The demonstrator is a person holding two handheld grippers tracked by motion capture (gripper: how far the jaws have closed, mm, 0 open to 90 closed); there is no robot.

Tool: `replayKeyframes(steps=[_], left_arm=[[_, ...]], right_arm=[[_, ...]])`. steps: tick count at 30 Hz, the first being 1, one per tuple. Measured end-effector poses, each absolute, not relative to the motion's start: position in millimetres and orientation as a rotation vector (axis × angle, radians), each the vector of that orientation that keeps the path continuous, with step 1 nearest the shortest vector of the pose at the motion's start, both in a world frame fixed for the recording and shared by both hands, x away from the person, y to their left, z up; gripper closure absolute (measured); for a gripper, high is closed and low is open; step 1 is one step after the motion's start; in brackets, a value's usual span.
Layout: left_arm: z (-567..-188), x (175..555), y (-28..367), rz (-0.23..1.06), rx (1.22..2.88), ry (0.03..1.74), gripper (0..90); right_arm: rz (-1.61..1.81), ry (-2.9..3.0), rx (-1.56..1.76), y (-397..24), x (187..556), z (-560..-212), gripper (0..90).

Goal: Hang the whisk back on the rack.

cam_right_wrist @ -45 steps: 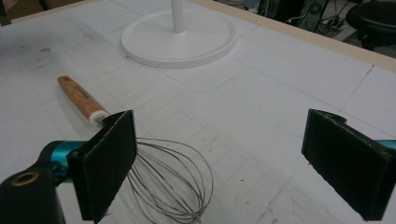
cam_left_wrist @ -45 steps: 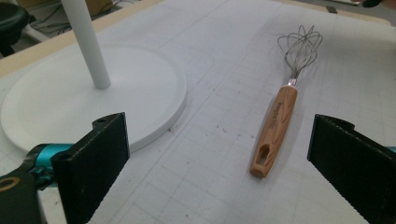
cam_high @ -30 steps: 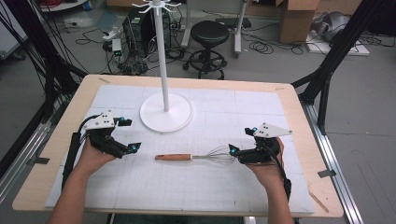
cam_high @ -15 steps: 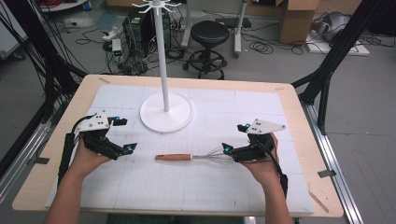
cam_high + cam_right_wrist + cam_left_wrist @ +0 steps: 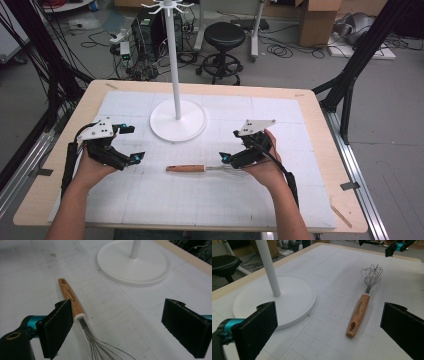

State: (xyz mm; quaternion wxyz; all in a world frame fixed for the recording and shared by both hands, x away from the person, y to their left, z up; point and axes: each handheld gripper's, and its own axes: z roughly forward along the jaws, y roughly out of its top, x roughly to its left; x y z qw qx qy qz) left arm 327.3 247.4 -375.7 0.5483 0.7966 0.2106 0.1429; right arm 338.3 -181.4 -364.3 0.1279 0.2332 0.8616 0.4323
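Note:
A whisk [image 5: 186,168] with a wooden handle lies flat on the white mat, its handle pointing left. Its wire head [image 5: 97,346] sits under my right gripper [image 5: 230,146], which hovers open just above it. In the right gripper view the left jaw stands next to the handle's white collar, and nothing is held by the gripper [image 5: 122,325]. My left gripper [image 5: 135,143] is open a hand's width left of the handle end. Seen from the left gripper [image 5: 329,332], the whole whisk [image 5: 360,311] lies between the spread jaws, farther off.
A white stand with a round base [image 5: 178,120] and a tall pole [image 5: 175,60] rises behind the whisk, mid table. The mat [image 5: 200,200] covers most of the wooden table [image 5: 325,135]. Behind the table are a stool [image 5: 225,37] and cables on the floor.
My right gripper has moved left, over the whisk's wire head. The left gripper has drifted slightly left. The whisk has not moved.

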Motion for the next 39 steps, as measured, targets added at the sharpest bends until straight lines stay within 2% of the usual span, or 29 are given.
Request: replayKeyframes(steps=[15, 25, 27, 35, 39], left_arm=[[-376.8, 328.5, 247.7, 0.341, 1.892, 0.5, 1.7], [-377.5, 329.1, 247.8, 0.345, 1.892, 0.502, 1.7], [-377.7, 329.3, 247.6, 0.347, 1.892, 0.5, 1.7], [-377.9, 329.5, 247.8, 0.348, 1.895, 0.499, 1.7], [-378.3, 329.9, 247.8, 0.347, 1.895, 0.501, 1.7]], right_arm=[[1.101, 2.715, 0.53, -122.0, 352.1, -378.4, 9.3], [0.977, 2.825, 0.464, -98.2, 352.8, -393.7, 9.6], [0.959, 2.86, 0.445, -93.6, 352.3, -396.2, 15.0], [0.874, 2.9, 0.421, -82.0, 353.1, -402.2, 16.1], [0.839, 2.93, 0.421, -79.8, 353.0, -403.4, 21.2]])
